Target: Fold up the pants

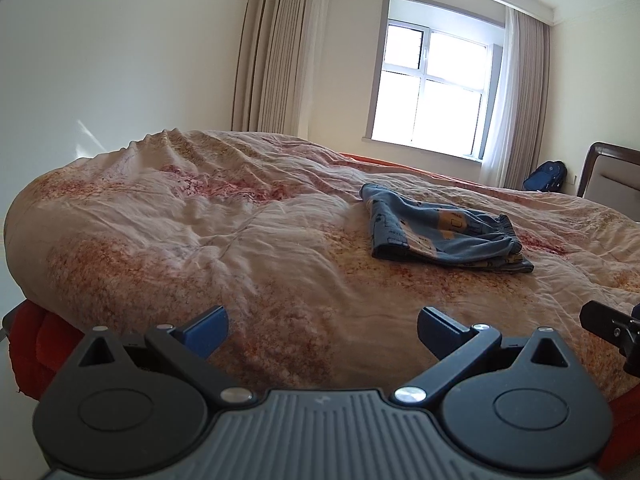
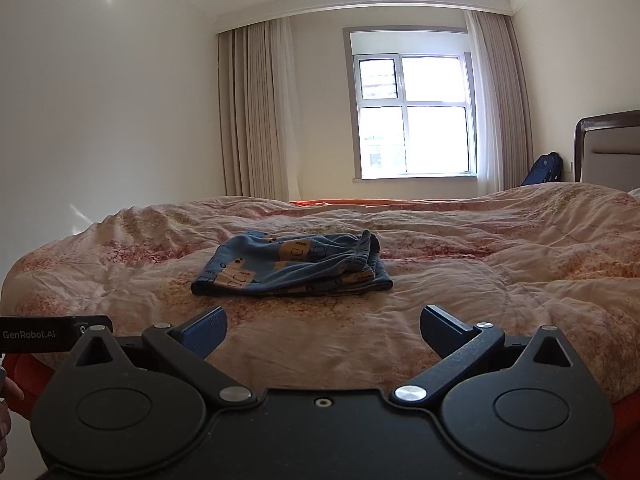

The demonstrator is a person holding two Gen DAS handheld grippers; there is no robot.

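Blue patterned pants (image 1: 440,234) (image 2: 292,266) lie folded into a compact rectangle on the bed, with the elastic waistband at the right end. In the left wrist view they lie ahead and to the right of my left gripper (image 1: 322,332), which is open and holds nothing, well short of the cloth. My right gripper (image 2: 324,334) is open too, with nothing in it, hovering over the quilt just in front of the pants. The edge of the right gripper's body (image 1: 612,328) shows at the right of the left wrist view.
A rumpled pink and orange quilt (image 2: 460,280) covers the bed over a red sheet (image 1: 36,340). A window (image 2: 412,116) and curtains stand behind the bed, a headboard (image 2: 608,144) at the right with a blue backpack (image 2: 542,170) beside it. A hand (image 2: 6,420) shows at lower left.
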